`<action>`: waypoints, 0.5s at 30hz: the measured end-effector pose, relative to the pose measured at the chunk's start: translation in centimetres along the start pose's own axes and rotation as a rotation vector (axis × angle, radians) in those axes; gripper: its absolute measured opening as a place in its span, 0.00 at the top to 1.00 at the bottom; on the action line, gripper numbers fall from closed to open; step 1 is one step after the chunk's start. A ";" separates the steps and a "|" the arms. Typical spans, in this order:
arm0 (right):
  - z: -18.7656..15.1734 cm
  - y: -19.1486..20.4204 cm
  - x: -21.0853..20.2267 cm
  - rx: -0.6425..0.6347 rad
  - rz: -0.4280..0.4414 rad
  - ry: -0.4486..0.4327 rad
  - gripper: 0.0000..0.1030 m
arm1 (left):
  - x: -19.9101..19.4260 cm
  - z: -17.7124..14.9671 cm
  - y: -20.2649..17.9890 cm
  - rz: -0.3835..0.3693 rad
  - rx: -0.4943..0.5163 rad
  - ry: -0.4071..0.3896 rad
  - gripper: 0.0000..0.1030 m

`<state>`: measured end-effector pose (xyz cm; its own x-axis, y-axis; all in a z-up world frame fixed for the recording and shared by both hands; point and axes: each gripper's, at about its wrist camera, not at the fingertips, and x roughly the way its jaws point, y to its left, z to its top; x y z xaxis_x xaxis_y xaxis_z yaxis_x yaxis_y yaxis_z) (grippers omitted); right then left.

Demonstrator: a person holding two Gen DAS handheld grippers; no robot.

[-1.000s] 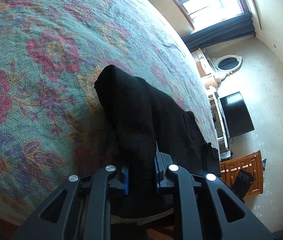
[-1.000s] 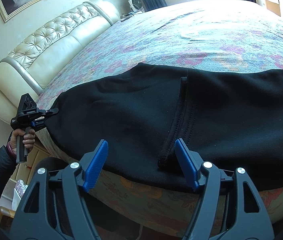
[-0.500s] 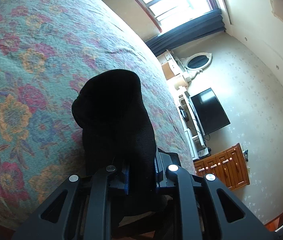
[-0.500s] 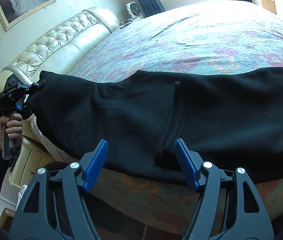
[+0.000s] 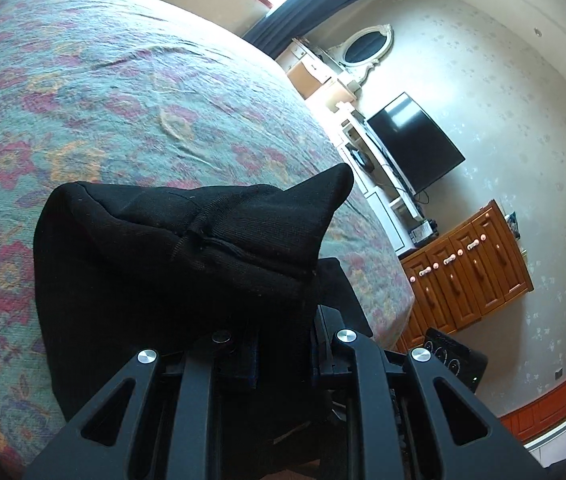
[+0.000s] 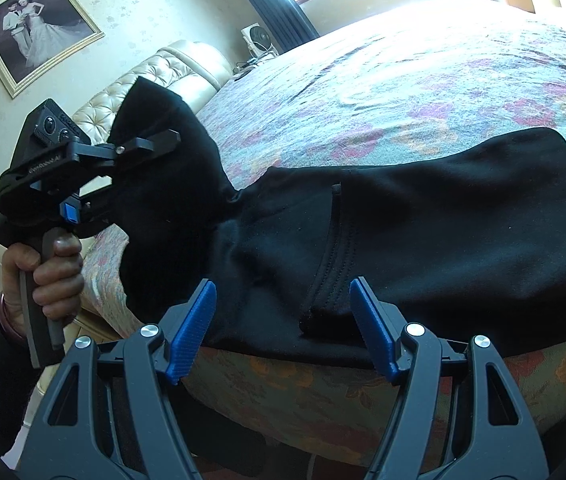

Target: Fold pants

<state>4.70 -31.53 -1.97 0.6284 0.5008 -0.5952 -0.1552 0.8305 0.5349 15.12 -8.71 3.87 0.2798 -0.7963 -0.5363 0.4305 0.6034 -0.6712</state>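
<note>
Black pants [image 6: 423,236] lie across the near edge of the floral bedspread [image 6: 423,80]. My left gripper [image 5: 283,356] is shut on one end of the pants [image 5: 187,256] and holds it lifted above the bed, the cloth bunched over the fingers. The left gripper also shows in the right wrist view [image 6: 139,152], raised at the left with the cloth hanging from it. My right gripper [image 6: 283,328] is open and empty, its blue pads [image 6: 193,328] on either side of the pants' seam at the bed's near edge, not touching the cloth.
A cream tufted headboard [image 6: 163,76] stands at the left end of the bed. A television [image 5: 415,144], white shelves and a wooden cabinet [image 5: 467,268] line the far wall. A framed photo [image 6: 35,28] hangs above the headboard.
My left gripper has lifted its end of the pants up off the bed and carried it toward the middle. The right gripper has stayed open and nearly still.
</note>
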 end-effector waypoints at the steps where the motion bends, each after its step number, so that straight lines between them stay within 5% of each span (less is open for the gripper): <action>1: 0.0 -0.2 -0.2 0.007 -0.003 -0.006 0.33 | 1.2 -0.4 -0.1 0.005 0.004 0.014 0.83; 12: -0.1 -4.9 -0.8 0.178 0.007 -0.028 0.33 | 9.3 -3.4 2.2 0.129 -0.023 0.097 0.81; 15: 0.0 -5.4 -0.8 0.204 0.016 -0.031 0.33 | 8.9 -3.6 1.5 0.097 -0.027 0.069 0.63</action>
<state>5.02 -36.43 -4.42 0.6508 0.5030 -0.5687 -0.0096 0.7544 0.6563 15.23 -14.75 -3.77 0.2594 -0.7296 -0.6328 0.3810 0.6794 -0.6272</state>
